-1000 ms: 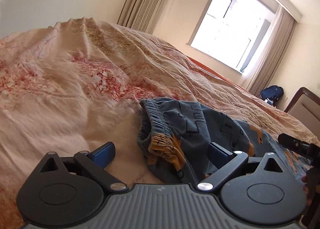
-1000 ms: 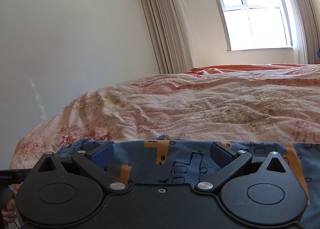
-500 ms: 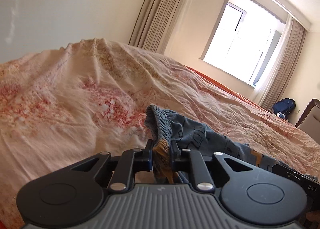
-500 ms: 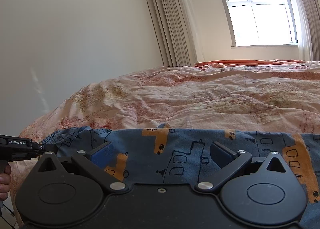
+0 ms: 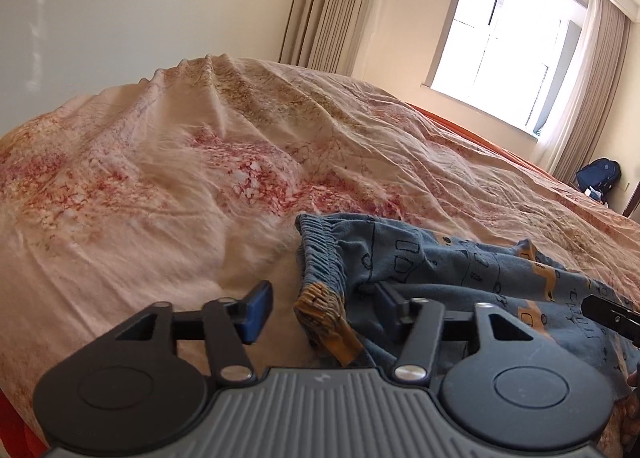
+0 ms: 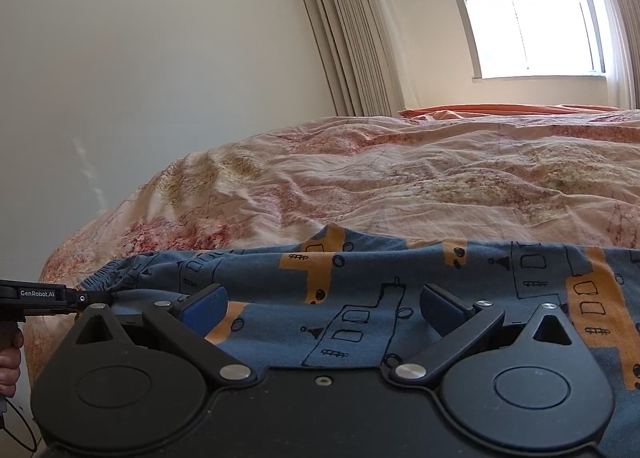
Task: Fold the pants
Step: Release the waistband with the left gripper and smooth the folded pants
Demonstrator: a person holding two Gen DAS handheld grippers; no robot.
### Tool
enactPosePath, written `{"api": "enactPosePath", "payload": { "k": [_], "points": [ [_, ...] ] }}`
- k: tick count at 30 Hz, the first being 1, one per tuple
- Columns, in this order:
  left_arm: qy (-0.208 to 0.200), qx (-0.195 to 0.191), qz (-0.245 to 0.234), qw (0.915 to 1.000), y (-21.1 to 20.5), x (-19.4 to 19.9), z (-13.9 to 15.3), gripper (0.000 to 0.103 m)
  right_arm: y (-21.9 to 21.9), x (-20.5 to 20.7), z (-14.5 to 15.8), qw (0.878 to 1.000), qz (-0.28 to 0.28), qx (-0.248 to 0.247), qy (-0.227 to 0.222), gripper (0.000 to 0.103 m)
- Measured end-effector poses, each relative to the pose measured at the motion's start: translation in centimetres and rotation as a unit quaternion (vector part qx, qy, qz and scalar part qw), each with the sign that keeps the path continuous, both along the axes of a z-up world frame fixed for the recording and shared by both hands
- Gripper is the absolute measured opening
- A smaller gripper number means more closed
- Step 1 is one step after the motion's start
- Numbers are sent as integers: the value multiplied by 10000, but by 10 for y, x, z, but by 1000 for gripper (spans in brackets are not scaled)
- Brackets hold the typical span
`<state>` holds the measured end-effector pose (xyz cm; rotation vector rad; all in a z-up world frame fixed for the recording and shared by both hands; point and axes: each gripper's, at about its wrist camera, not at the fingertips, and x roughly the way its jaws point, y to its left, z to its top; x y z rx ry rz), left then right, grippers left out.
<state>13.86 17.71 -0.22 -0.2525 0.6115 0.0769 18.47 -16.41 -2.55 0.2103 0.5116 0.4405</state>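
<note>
Blue pants (image 5: 460, 258) with an orange print lie crumpled on the near part of the bed, the gathered waistband at the left end. My left gripper (image 5: 320, 306) is over that waistband corner. Its jaws are opening, and the cloth stands loose between the blue pads without being pressed. In the right wrist view the pants (image 6: 400, 270) spread across the frame, and my right gripper (image 6: 324, 308) is open wide with flat cloth beneath its fingers. The left gripper (image 6: 40, 294) shows at the left edge by the waistband, and the right gripper (image 5: 608, 314) at the left view's right edge.
A wrinkled pink floral bedspread (image 5: 160, 198) covers the bed beyond the pants. A plain wall, beige curtains (image 6: 352, 38) and a bright window (image 6: 528, 10) stand behind it. A dark backpack (image 5: 598, 174) sits on the floor at far right. A hand (image 6: 10, 362) grips the left handle.
The left gripper went from open to shut on the waistband corner, lifting it, and has now opened again so the cloth sits loose between the pads. The right gripper stayed open.
</note>
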Motion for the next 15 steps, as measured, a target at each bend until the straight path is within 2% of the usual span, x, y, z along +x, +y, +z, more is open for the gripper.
{"api": "enactPosePath", "payload": {
  "k": [1,3,5,8,15],
  "points": [
    [-77,100,29,9999,-3,-2,5,88,0,0,0,10000,-14,4,-7,102],
    [-218,358,65,9991,-12,-5,13,91,-3,-1,1,10000,-77,7,-12,102],
    [-333,646,89,9973,-25,-4,21,102,-7,-2,3,9997,-245,-47,-38,102],
    [-525,869,-104,9948,-50,0,26,102,-18,-1,4,9980,-616,-110,-58,103],
    [-432,799,-861,9921,-115,30,9,102,-56,2,5,9912,-1326,-45,-6,103]
  ]
}}
